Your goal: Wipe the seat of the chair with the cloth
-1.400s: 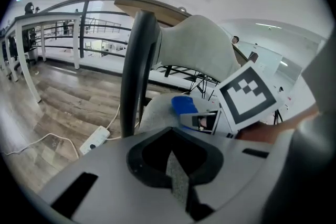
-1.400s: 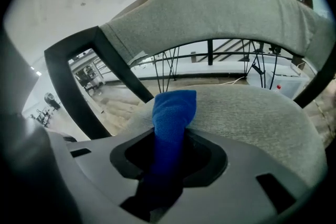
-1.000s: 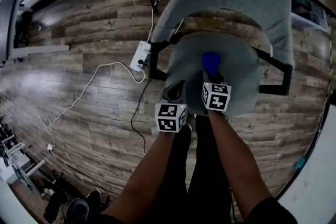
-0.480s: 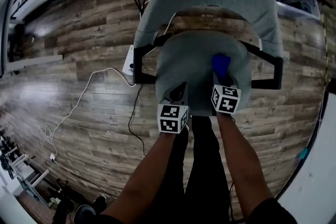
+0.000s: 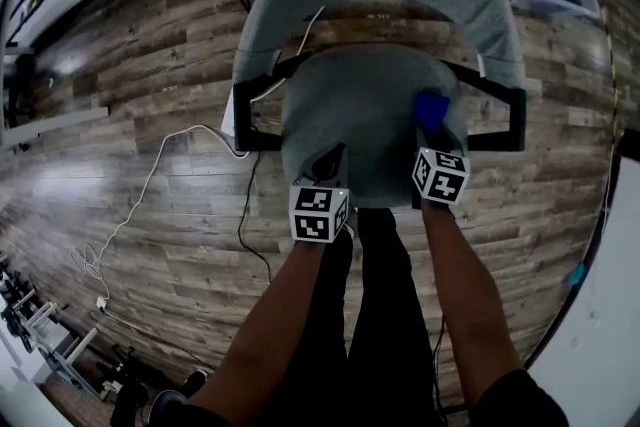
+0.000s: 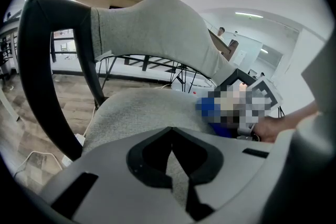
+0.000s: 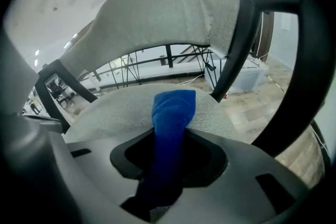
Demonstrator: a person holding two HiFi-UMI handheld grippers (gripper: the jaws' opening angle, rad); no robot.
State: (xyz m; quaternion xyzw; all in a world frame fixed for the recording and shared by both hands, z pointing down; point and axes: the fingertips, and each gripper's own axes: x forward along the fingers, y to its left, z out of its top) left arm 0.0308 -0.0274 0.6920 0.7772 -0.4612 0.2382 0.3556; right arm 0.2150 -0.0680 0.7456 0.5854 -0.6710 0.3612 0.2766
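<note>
We hold the blue cloth (image 7: 172,113) pinched in the right gripper (image 7: 169,160), its jaws closed on the bunched near end. The cloth's long axis runs straight out along the jaws, and its rounded free end points away from us toward the grey backrest (image 7: 157,13). In the head view the cloth (image 5: 432,109) lies on the right side of the grey seat (image 5: 355,120), close to the black right armrest (image 5: 505,115), with the right gripper (image 5: 432,137) just behind it. The far end looks to be down on the seat fabric. The left gripper (image 5: 329,161) sits over the seat's front left edge. Its jaws are pressed together with nothing between them, and only a sliver of seat (image 6: 139,113) shows through the left gripper (image 6: 175,165). A white cable (image 5: 150,180) trails across the wooden floor (image 5: 130,95) to our left.
</note>
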